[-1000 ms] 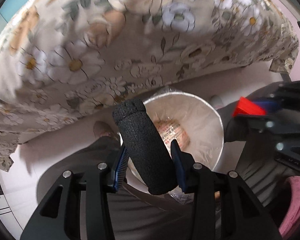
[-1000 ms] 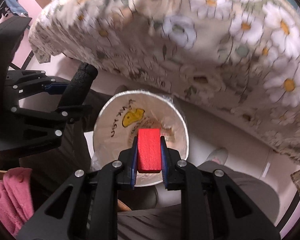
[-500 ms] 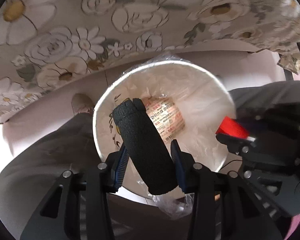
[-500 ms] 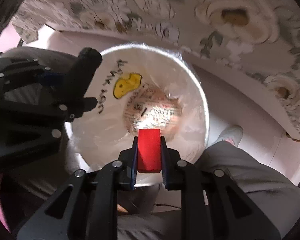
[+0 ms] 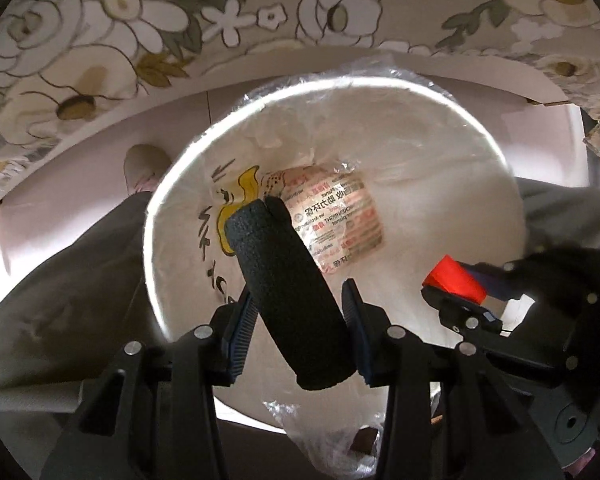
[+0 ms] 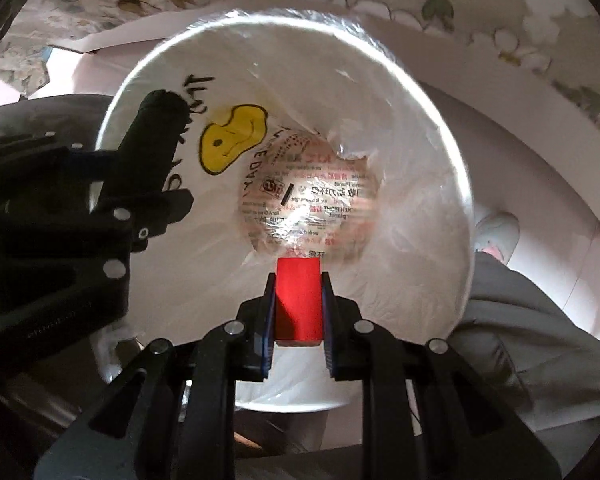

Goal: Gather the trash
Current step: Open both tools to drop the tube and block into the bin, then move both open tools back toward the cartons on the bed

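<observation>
Both tongs, left (image 5: 296,308) clamping black foam roll (image 5: 290,292), right (image 6: 298,308) clamping red block (image 6: 299,300), over bin (image 6: 440,280).

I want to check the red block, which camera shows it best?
The right wrist view: the red block sits centered and close between the right gripper fingers, over the white bin. The left wrist view shows only a small red end at its right edge.

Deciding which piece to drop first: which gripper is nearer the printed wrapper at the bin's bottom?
Hard to tell. Left gripper, with the black foam roll, and right gripper, with the red block, both hover above the wrapper.
</observation>
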`<state>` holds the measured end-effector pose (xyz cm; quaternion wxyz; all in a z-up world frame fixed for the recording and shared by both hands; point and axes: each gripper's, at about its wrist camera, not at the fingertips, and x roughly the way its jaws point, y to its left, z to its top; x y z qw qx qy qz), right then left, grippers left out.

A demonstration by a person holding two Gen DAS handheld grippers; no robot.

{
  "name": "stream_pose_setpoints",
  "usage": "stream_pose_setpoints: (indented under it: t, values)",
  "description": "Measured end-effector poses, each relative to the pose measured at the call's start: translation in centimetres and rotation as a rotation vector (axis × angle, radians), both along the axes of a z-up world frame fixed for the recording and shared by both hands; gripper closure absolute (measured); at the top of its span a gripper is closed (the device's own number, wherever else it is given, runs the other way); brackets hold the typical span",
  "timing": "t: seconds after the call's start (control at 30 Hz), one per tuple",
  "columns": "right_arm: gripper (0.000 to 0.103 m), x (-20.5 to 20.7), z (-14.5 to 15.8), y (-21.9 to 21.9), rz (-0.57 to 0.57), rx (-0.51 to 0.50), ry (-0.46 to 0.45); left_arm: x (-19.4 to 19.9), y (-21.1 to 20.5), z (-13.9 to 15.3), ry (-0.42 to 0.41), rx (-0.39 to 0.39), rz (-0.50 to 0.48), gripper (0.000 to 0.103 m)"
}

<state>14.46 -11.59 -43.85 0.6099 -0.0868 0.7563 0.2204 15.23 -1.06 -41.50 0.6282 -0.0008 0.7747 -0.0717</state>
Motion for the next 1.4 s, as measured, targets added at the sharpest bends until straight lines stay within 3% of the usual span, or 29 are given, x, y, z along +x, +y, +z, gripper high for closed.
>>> stream_pose_setpoints:
  t: [0.13, 0.2, 0.27, 0.33, 0.8, 0.9, 1.07, 1.4]
  values:
    - [0.082, 0.0, -0.8, 0.5, 0.005, -0.009, 0.006, -0.2, -0.4, -0.5, 0.003, 0.006, -0.011, 0.057]
    - [0.08, 0.1, -0.8, 0.5, 0.005, -0.02, 0.019, -0.1, -0.7, -1.2, 0.006, 0.02, -0.012, 0.048]
    - [0.064, 0.2, -1.1, 0.3, -0.002, -0.025, 0.027, -0.1, -0.8, -1.3, 0.005, 0.031, -0.008, 0.04]
    - [0.06, 0.3, -0.9, 0.1, -0.015, -0.019, 0.017, 0.0, -1.1, -0.9, -0.002, 0.024, -0.008, 0.036]
    - [0.06, -0.1, 0.8, 0.1, -0.008, 0.014, -0.007, 0.3, -0.2, 0.8, -0.016, 0.02, -0.009, 0.036]
    - [0.06, -0.3, 3.0, -0.3, 0.016, 0.028, -0.046, 0.2, 0.2, 3.1, -0.053, 0.001, -0.004, 0.036]
    - [0.06, -0.5, 7.9, -1.5, 0.03, 0.067, -0.115, 0.1, 1.0, 9.4, -0.173, -0.024, -0.016, 0.036]
    - [0.06, 0.6, 23.5, -5.5, 0.059, 0.122, -0.449, 1.9, 2.3, 24.0, -0.436, -0.052, -0.017, 0.033]
